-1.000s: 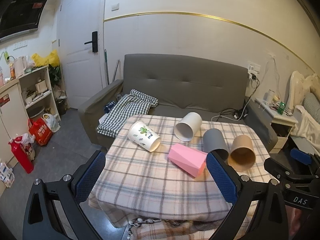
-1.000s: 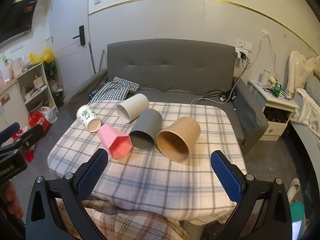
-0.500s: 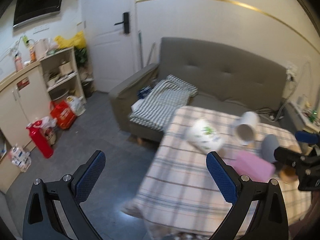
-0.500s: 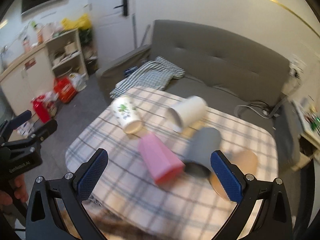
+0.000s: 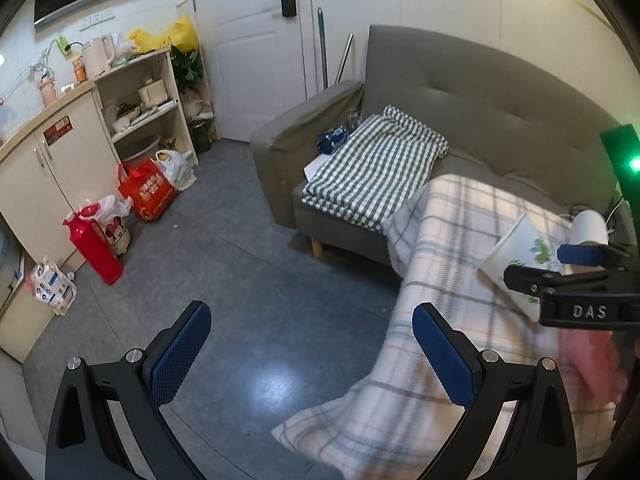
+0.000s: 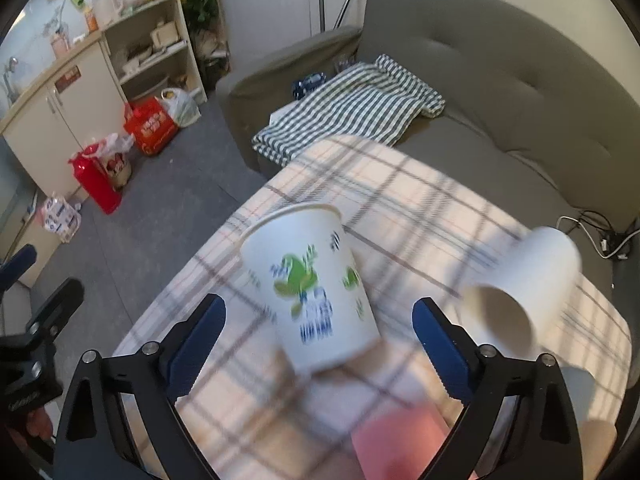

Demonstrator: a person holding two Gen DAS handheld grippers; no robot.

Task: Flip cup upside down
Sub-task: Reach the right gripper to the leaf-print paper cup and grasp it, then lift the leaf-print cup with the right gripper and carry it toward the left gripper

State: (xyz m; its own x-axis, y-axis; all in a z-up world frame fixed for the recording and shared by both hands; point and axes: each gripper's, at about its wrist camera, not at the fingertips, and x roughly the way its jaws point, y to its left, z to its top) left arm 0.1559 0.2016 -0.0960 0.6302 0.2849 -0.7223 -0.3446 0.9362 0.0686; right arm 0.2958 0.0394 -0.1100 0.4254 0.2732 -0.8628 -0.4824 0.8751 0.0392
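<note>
A white paper cup with a green print [image 6: 312, 284] lies on its side on the plaid-covered table [image 6: 400, 200], blurred. My right gripper [image 6: 319, 330] is open, its blue pads either side of the cup's lower end, not touching. A plain white cup [image 6: 524, 280] lies on its side to the right. A pink cup [image 6: 400, 440] lies at the near edge. My left gripper [image 5: 312, 352] is open and empty over the floor, left of the table. In the left wrist view the printed cup [image 5: 520, 256] shows behind the right gripper's body [image 5: 576, 300].
A grey sofa [image 5: 460, 112] with a checked cloth [image 5: 376, 168] stands behind the table. A cabinet [image 5: 52, 152], a red bag [image 5: 148, 190] and a red flask [image 5: 94, 248] stand on the floor at left. A cable [image 6: 600, 236] lies on the sofa at right.
Both grippers have swung left. The right gripper has moved in close to the printed cup, which now lies between its fingers. The left gripper now looks at the floor beside the table.
</note>
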